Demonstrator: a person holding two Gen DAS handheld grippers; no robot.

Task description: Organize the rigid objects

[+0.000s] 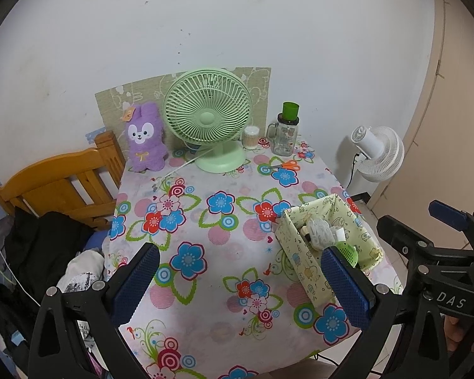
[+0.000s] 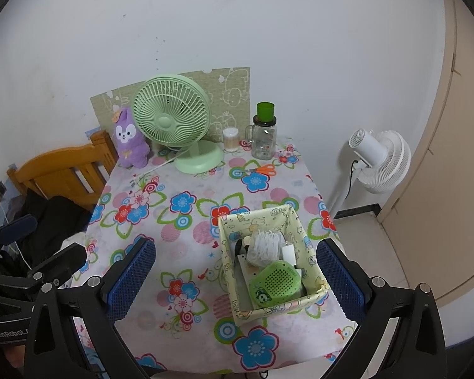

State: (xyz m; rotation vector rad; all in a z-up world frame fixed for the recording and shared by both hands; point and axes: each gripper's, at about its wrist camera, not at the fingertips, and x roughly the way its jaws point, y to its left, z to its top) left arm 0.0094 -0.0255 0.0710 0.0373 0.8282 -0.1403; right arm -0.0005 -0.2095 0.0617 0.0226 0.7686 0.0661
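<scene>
Left tongs [image 1: 240, 281] spread wide, nothing between the blue pads, hovering above the bench [image 1: 205, 237] near its front edge; right tongs [image 2: 237, 279] likewise wide apart and holding nothing, hanging over the fabric basket [image 2: 233, 303] without touching it.

Left to right on the flowered bench: one purple plush rabbit [image 1: 146, 137] at the back left corner; one green desk fan [image 1: 207, 118] just beside it, its white cord [image 1: 186, 165] trailing forward; one small clear tub of cotton swabs [image 1: 251, 137] by the fan base; one glass mug jar [image 1: 283, 137] with one green cup [image 1: 290, 110] on top; one pair of orange-handled scissors [image 1: 286, 165] lying flat in front of the jar; one fabric basket near the right front edge.

Right wrist view looks down into the basket: one green perforated round-cornered case [image 2: 276, 279] at the front, one bundle of white mesh [image 2: 265, 246] behind it, one small white block [image 2: 288, 251] beside that, something dark at the left I cannot identify. Left wrist view shows only a sliver of the green case and the mesh over the basket rim; it also catches the right gripper body at the far right.

Off the bench: one wooden bed frame [image 1: 57, 180] at left with dark clothes [image 1: 44, 243] piled on it; one white standing fan [image 1: 379, 153] on the floor at right.
</scene>
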